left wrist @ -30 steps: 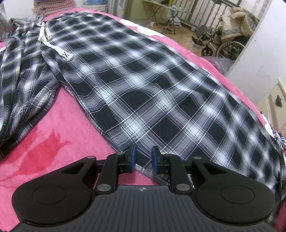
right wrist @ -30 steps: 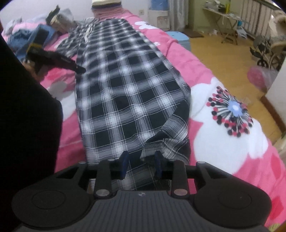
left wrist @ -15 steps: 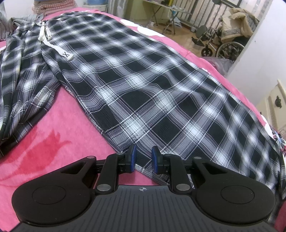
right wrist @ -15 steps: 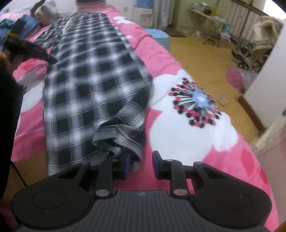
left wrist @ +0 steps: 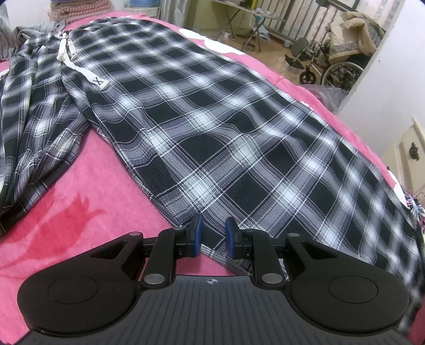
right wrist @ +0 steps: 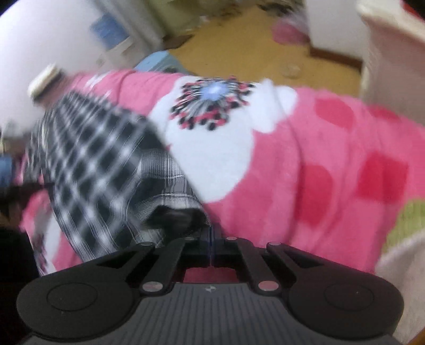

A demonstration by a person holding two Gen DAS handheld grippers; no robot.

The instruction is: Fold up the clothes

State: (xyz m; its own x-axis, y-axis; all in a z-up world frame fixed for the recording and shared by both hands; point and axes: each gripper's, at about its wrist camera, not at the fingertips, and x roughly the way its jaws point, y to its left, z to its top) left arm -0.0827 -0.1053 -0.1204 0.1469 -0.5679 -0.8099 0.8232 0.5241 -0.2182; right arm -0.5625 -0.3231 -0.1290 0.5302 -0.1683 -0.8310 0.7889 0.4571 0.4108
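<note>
Black-and-white plaid trousers (left wrist: 212,127) lie flat on the pink blanket (left wrist: 79,201), with the white drawstring (left wrist: 79,66) at the far left. My left gripper (left wrist: 213,234) rests at the near edge of one leg. Its blue pads (left wrist: 198,233) stand a narrow gap apart, and the cloth edge runs under that gap. In the blurred right wrist view, the leg's hem (right wrist: 170,191) bunches up against my right gripper (right wrist: 211,237). Its pads are pressed together, and the hem's corner runs into their tips.
A white flower print (right wrist: 212,103) on the blanket lies just beyond the hem. Past the bed is a wooden floor (right wrist: 239,47), a wheelchair (left wrist: 329,63) and a folding table (left wrist: 244,16). More clothes are piled at the bed's far left corner (left wrist: 24,34).
My right gripper swung right and rolled, dropped toward the hem's corner, and its jaws closed from a small gap to fully together. The left gripper and the trousers under it stayed still.
</note>
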